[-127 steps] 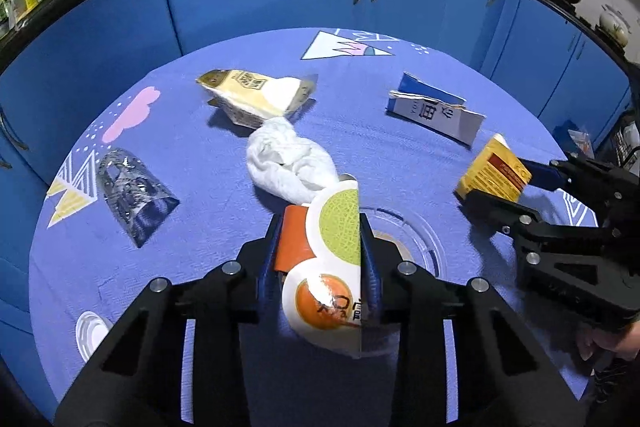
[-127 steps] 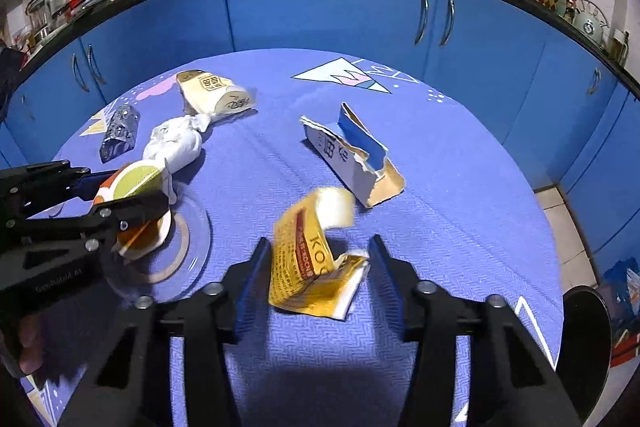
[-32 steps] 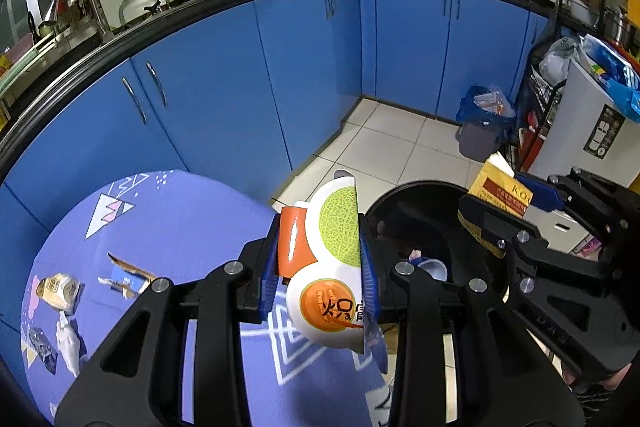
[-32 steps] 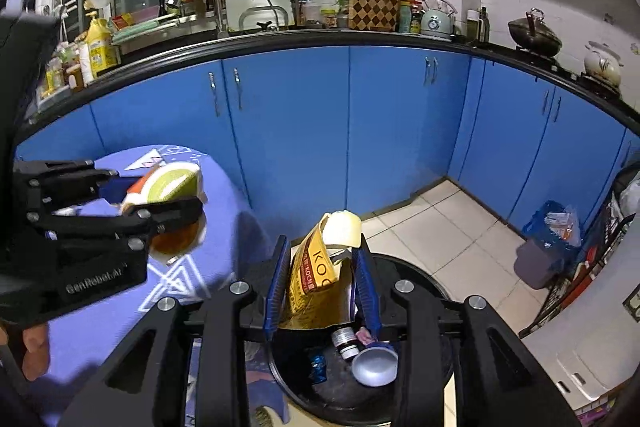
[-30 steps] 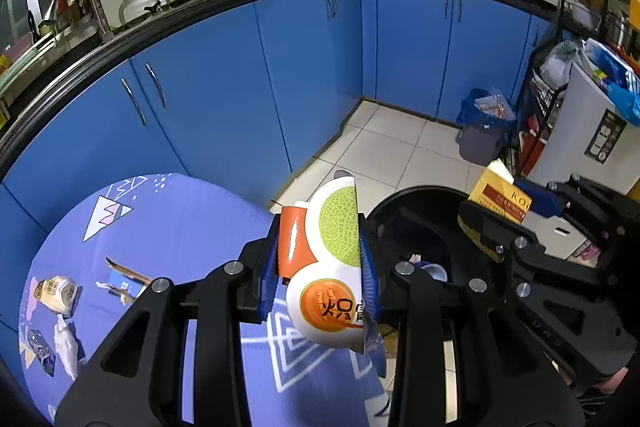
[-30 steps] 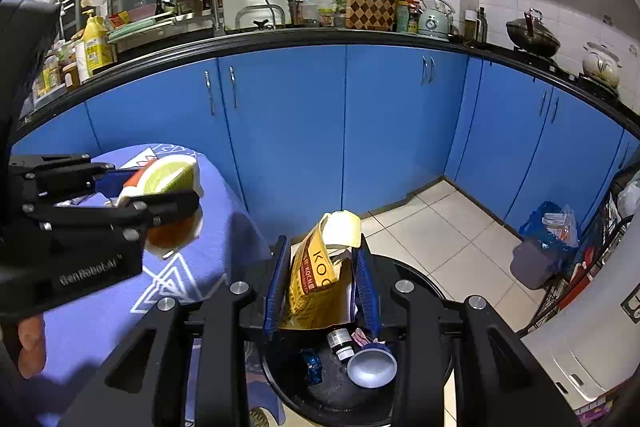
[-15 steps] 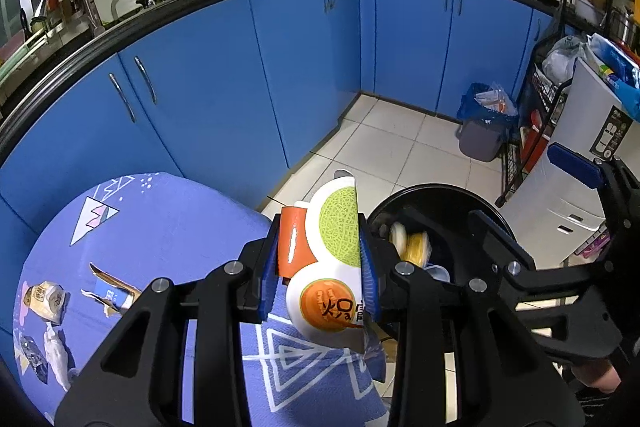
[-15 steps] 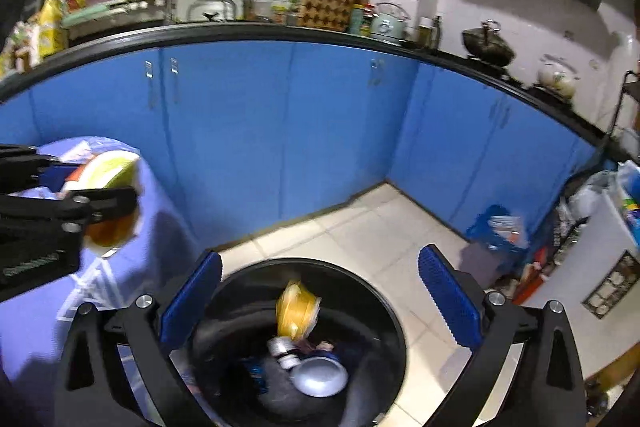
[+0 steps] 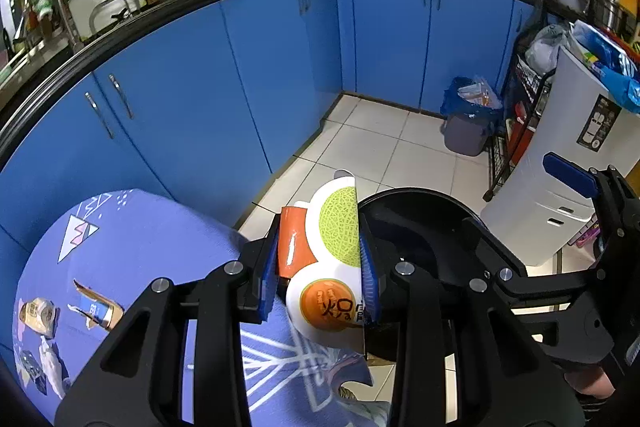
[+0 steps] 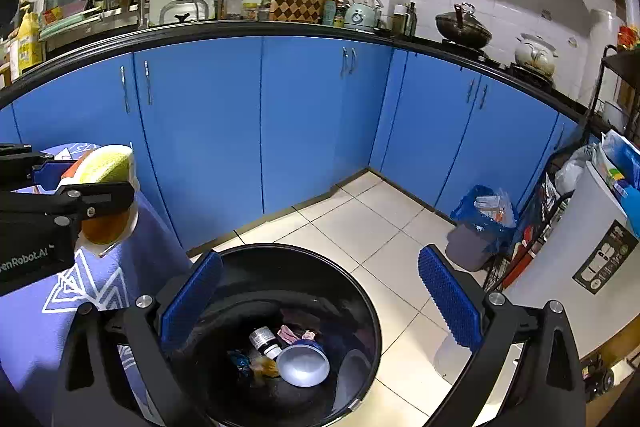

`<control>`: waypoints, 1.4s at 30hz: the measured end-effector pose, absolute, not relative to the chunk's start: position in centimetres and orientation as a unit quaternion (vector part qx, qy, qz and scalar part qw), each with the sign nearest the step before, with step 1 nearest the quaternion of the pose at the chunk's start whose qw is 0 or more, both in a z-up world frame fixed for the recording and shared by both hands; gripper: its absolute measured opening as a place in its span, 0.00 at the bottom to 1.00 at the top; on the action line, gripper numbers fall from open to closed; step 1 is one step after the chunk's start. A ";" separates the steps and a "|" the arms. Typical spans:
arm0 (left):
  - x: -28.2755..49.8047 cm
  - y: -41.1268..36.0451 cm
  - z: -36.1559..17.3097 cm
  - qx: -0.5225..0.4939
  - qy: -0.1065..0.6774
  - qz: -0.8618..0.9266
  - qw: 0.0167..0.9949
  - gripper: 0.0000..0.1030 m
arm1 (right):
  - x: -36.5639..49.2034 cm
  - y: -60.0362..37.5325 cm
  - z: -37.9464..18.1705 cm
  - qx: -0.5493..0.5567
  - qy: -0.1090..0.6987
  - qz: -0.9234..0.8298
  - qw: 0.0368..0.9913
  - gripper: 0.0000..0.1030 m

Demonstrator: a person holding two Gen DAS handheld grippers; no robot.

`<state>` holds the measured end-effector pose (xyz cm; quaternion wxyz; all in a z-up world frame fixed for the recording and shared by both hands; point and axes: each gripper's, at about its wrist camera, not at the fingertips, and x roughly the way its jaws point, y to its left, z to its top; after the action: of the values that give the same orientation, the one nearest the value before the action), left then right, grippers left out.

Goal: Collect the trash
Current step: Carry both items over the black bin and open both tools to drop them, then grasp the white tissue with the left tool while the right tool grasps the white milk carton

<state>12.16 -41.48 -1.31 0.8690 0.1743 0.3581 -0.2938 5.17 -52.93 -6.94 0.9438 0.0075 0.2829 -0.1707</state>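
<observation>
Left tool (image 9: pixel 320 267): pinching melon-print wrapper (image 9: pixel 334 263), centre frame.
Right tool (image 10: pixel 320 291): spread, empty, above black bin (image 10: pixel 360 291).
Surface (image 9: pixel 132 231): lower left, scraps (image 9: pixel 96 311) remaining.

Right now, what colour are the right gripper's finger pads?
Blue, on a black frame; the pads show best in the right wrist view.

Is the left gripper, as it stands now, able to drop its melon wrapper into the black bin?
Probably yes. The left gripper holds the melon wrapper beside the black bin, whose mouth is uncovered. The open right gripper hangs over it, though, and may crowd the drop.
</observation>
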 end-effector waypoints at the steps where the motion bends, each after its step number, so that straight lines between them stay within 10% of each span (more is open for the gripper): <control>1: 12.2 -41.9 -1.4 0.174 0.360 -0.298 0.867 0.34 | 5.0 -53.3 -7.0 0.009 0.283 -0.175 0.943 0.93; 13: 12.2 -45.5 -0.6 0.181 0.352 -0.320 0.861 0.35 | 3.4 -56.4 -7.4 0.017 0.284 -0.215 0.935 0.93; 15: 12.3 -45.8 -0.5 0.176 0.360 -0.324 0.857 0.57 | 3.3 -56.6 -7.5 0.019 0.283 -0.216 0.934 0.93; 16: 12.4 -45.8 -0.4 0.171 0.361 -0.321 0.859 0.93 | 3.3 -56.6 -7.5 0.020 0.284 -0.217 0.934 0.93; 17: 12.5 -45.5 -0.3 0.163 0.356 -0.313 0.865 0.96 | 3.4 -56.6 -7.5 0.020 0.285 -0.217 0.933 0.93; 42: 13.7 -31.1 1.2 0.096 0.360 -0.206 0.905 0.97 | 5.7 -45.6 -4.7 -0.019 0.282 -0.103 0.954 0.93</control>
<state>13.66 -31.05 1.23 0.9050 0.0958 0.3597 -0.2058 5.71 -45.63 -4.65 0.9538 -0.0186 0.2816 -0.1034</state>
